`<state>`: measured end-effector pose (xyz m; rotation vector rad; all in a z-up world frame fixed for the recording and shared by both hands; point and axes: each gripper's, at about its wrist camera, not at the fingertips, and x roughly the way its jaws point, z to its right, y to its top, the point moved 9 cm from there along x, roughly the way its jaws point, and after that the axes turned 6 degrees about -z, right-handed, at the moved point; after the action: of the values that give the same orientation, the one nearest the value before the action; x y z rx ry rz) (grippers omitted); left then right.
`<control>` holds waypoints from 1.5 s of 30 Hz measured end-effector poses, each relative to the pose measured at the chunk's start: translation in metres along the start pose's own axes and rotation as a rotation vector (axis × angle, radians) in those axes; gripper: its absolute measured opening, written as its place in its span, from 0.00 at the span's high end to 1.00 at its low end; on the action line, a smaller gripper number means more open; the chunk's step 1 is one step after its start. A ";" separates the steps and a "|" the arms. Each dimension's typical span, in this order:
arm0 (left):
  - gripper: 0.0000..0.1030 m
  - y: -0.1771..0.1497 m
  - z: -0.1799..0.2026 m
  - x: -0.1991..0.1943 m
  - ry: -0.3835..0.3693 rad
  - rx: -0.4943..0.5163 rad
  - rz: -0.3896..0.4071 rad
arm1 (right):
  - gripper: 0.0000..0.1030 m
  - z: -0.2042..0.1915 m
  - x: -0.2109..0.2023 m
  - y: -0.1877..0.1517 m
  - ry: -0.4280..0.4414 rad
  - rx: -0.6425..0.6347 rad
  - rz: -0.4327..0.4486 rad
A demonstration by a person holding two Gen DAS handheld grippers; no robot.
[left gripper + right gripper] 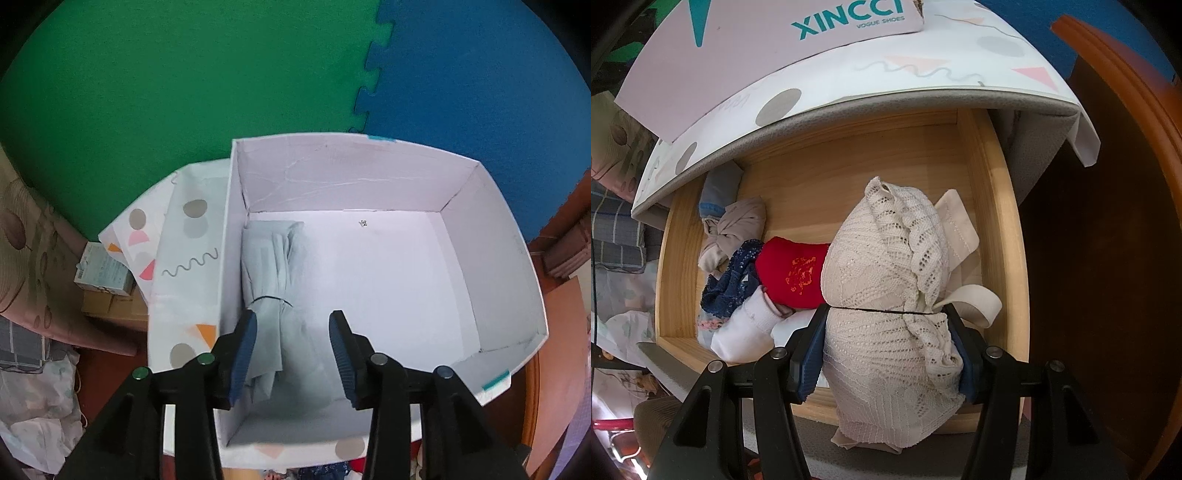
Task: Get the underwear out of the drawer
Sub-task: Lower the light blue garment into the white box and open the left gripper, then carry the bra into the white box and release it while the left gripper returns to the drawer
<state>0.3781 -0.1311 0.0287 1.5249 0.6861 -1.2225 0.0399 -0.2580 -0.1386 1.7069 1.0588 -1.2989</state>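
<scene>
- While the left gripper hangs over the white cardboard box, its jaws stand apart, the blue pads clear of the cloth below.
- Folded pale grey underwear lies on the box floor along the left wall, its near end between the parted fingers; from this angle it is hard to say whether a pad brushes it.
- That box sits on a white patterned sheet with grey dots and orange triangles, and green and blue foam mats lie beyond it.
- Over the wooden drawer, the right gripper is clamped on a cream lace garment, a pad pressing into each side, so the bundle bulges above and below the grip.
- Left of that in the drawer lie a red piece with an orange print, a navy lace piece, a white piece and a beige knotted piece.
- Across the far edge of the drawer spreads the patterned cover, with a pink shoebox lid lying on it.
</scene>
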 end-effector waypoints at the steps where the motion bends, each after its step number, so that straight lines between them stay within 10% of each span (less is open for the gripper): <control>1: 0.60 -0.002 -0.001 -0.007 0.006 0.009 0.015 | 0.47 0.000 0.000 0.000 -0.002 -0.002 0.001; 15: 0.47 -0.114 -0.056 -0.091 0.061 -0.077 0.171 | 0.47 -0.006 -0.013 0.005 -0.010 0.001 0.048; 31: 0.47 -0.268 -0.051 0.002 0.200 -0.091 0.058 | 0.47 -0.034 -0.133 0.031 -0.036 -0.100 0.181; 45: 0.47 -0.288 -0.065 0.023 0.200 -0.168 0.039 | 0.47 -0.075 -0.237 0.153 -0.084 -0.157 0.402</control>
<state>0.1557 0.0172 -0.0979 1.5248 0.8637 -0.9657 0.1729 -0.2920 0.1190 1.6272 0.7027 -0.9937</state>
